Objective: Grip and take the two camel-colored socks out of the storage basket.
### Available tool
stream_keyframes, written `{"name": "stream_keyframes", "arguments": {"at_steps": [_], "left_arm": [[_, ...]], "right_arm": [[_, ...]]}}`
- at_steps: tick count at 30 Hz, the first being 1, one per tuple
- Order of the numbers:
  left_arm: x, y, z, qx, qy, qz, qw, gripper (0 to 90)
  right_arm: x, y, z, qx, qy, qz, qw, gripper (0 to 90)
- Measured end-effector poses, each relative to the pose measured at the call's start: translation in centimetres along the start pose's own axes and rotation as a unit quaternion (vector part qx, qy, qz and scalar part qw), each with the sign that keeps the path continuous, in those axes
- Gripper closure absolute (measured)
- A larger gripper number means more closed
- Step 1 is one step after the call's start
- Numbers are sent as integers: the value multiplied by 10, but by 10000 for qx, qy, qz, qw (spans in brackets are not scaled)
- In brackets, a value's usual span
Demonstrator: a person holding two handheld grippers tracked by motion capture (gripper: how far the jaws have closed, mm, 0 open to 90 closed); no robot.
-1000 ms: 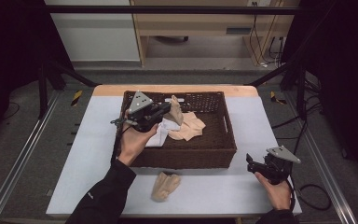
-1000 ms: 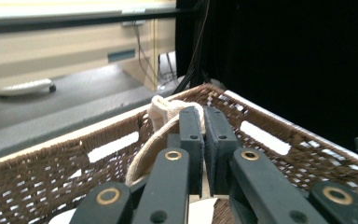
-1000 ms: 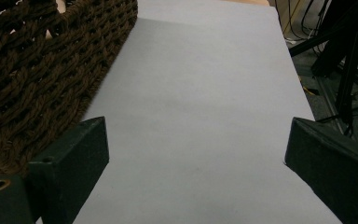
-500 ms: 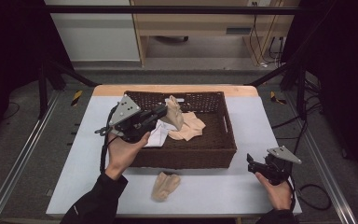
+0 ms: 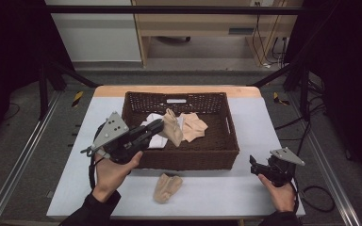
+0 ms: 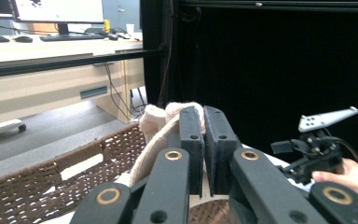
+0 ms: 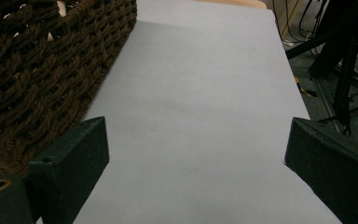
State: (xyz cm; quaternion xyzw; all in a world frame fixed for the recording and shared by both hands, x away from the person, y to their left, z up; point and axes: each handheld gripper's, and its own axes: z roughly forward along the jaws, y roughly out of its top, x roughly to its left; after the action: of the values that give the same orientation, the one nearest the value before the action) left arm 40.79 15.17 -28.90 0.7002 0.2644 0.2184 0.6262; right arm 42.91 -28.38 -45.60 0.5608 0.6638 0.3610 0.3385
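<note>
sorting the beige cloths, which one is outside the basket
The beige cloth lying on the table in front of the basket; the other beige pieces are inside it, one pinched by the left gripper.

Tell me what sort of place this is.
Probably a lab or office set up for recording: a dark-curtained frame surrounds the table, cables trail on the floor, and a desk with a monitor stands behind.

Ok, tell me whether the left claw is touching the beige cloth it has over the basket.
Touching. In the left gripper view, the left claw has its jaws shut on the beige cloth, which bulges out beside them.
</note>
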Motion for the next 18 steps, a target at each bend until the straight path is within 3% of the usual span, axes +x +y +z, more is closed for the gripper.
{"name": "stream_keyframes", "arguments": {"at_steps": [10, 18], "left_arm": [[-13, -18, -12, 101, -200, 16, 9997, 863], [-24, -42, -18, 372, -405, 4, 9985, 862]], "right_arm": [[0, 0, 0, 3, -6, -18, 10000, 65], [1, -1, 0, 5, -7, -21, 10000, 66]]}}
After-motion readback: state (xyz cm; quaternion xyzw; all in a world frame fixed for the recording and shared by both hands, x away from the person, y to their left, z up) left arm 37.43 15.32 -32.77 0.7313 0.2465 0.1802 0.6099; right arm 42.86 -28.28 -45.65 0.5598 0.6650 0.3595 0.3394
